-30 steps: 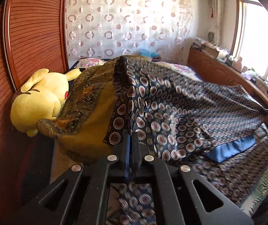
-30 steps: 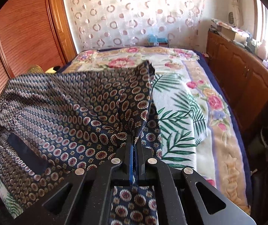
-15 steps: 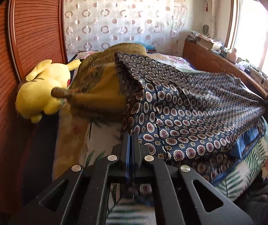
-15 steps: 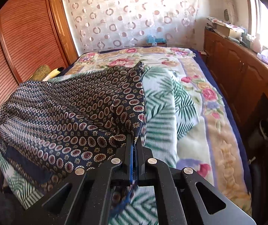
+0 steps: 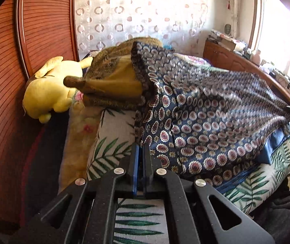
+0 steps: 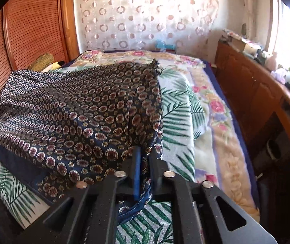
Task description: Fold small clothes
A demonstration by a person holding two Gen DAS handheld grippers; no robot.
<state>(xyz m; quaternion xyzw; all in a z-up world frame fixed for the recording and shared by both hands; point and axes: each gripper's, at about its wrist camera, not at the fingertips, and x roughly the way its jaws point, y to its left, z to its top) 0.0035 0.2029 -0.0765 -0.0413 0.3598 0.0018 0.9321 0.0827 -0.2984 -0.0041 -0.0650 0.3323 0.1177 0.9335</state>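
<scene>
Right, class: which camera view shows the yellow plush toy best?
The left wrist view: the yellow plush toy lies in full against the wooden panel, beside the patterned garment. The right wrist view shows only a sliver of it behind that garment.
</scene>
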